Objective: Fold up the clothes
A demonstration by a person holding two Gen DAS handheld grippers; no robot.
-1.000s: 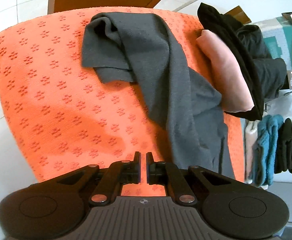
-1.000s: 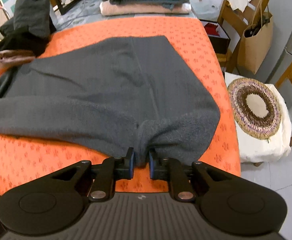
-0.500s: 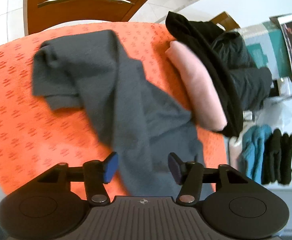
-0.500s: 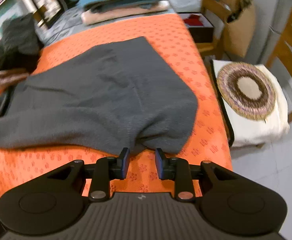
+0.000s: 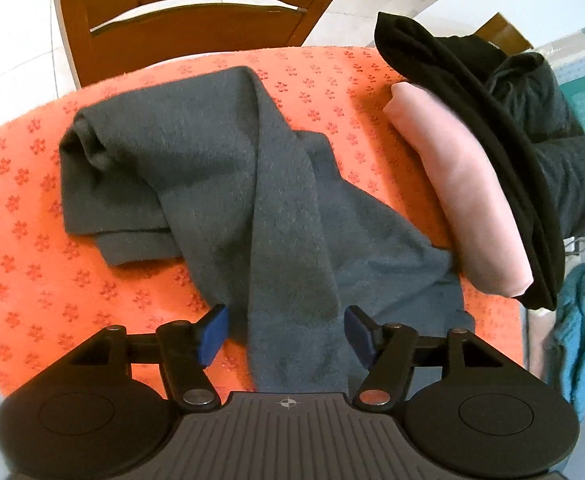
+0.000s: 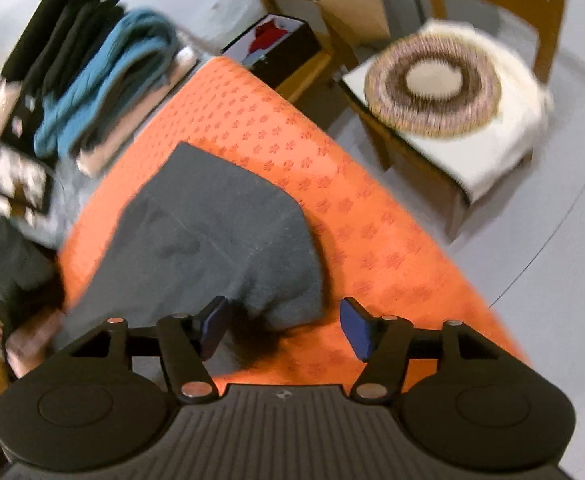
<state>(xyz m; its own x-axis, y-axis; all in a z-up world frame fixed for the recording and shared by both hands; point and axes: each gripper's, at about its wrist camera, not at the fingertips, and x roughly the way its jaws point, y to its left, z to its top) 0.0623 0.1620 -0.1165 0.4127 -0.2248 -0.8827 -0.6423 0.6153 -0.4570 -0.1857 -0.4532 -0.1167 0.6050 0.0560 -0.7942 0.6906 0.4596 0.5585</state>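
Observation:
A dark grey garment lies on the orange patterned tablecloth, one end bunched at the far left, a long strip running toward me. My left gripper is open, its blue pads either side of that strip, holding nothing. In the right wrist view the same grey garment lies flat on the cloth. My right gripper is open just above its near corner, which lies loose between the jaws.
A folded pink garment under black clothes sits at the table's right. A wooden chair stands behind. Teal and black folded clothes, a picture frame and a chair with a woven mat surround the table.
Both grippers were shut a second ago and have opened wide. The right one let go of the garment's corner and swung right; the left moved over the grey strip.

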